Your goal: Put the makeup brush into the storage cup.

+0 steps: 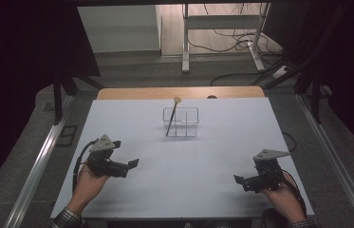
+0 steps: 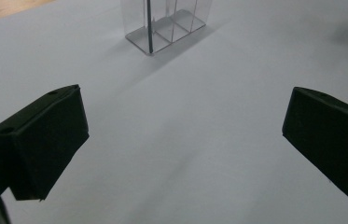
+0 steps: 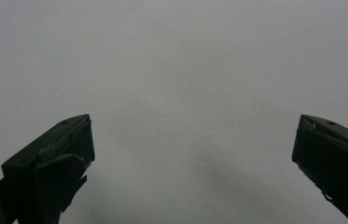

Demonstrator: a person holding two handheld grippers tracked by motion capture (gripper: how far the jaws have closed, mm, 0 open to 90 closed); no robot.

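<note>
The clear organizer [image 2: 166, 25] is cut off above, its spoon [image 2: 150, 28] too.

The table [image 1: 212, 156] is plain pale grey-white, with a light wooden strip [image 1: 141, 93] along its far edge. Near that strip, the divided box [image 1: 186, 122] is clear and colourless, and the stick [image 1: 170, 121] leaning in it is dark with a tan, rounded top. Well to the near side of the box, the left gripper [image 1: 133, 164] and right gripper [image 1: 237, 179] are black, each topped by a grey plate. A plaid cuff [image 1: 65, 219] shows at the left wrist.
</note>
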